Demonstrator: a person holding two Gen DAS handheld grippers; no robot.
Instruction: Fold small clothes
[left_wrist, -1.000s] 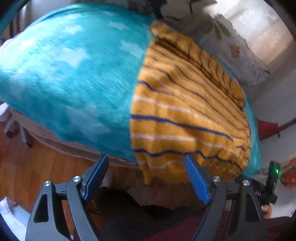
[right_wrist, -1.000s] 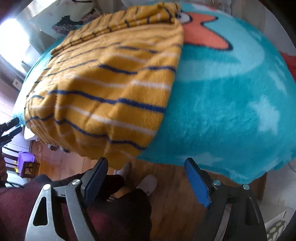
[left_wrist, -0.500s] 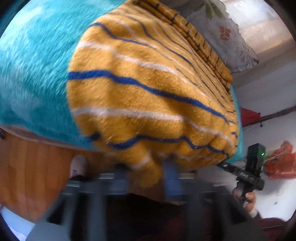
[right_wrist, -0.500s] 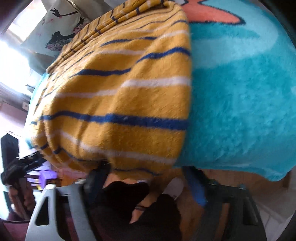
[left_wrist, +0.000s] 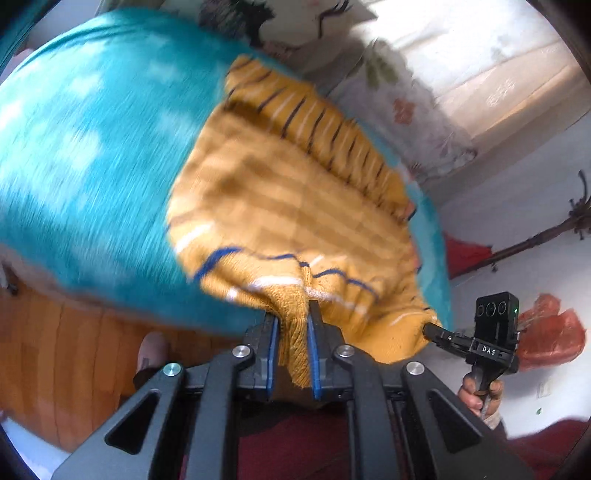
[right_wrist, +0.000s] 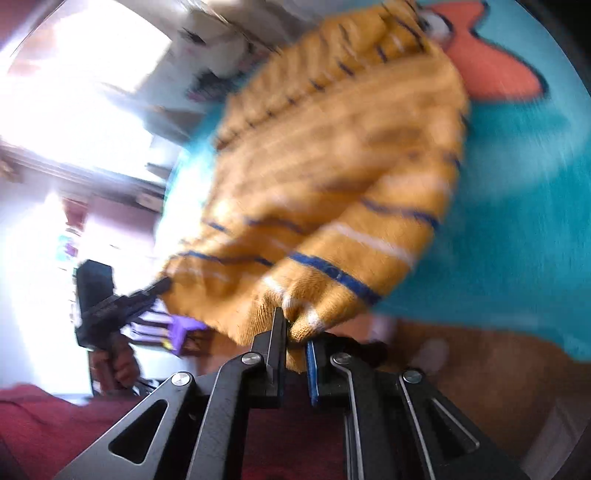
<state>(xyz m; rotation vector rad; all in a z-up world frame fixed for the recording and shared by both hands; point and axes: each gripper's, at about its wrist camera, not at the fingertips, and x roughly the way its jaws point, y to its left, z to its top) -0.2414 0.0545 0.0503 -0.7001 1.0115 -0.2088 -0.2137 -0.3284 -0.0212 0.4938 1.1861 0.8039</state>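
1. Teal fleece blanket (left_wrist: 85, 177) with pale cloud patches and an orange shape (right_wrist: 495, 70) covers the bed, and on it lies the task's thing, a mustard knit sweater (left_wrist: 288, 206) with navy and white stripes; its near hem hangs toward the bed's front edge
2. Half a second ago the near hem drooped over the edge with both tools just reaching it; a second ago both sets of fingers stood wide apart and short of the cloth. Now each tool has bitten, and the near edge is bunched and lifted off the blanket
3. Left gripper (left_wrist: 291, 343) is pressed together on a fold of the ribbed hem, knit squeezed between its blue pads (left_wrist: 272, 350)
4. Right gripper (right_wrist: 295, 343) likewise pinches the other corner of the hem, a rounded lump of knit bulging above its fingers; each tool also shows at the edge of the other's view, holding its own corner of the same edge
5. Both views are smeared with motion, so exactly how much cloth each pinch holds is hard to tell
6. My reading: grasping is done and the fold proper is starting, with the hem due to be carried away from the person toward the far ribbed edge (left_wrist: 332, 136). Even lift on both corners matters, since thick knit could slip or fold skewed
7. Beyond the bed: patterned pillows (left_wrist: 399, 122) at the far side, wooden floor (left_wrist: 55, 350) below, a red bag (left_wrist: 550, 332) near the white wall
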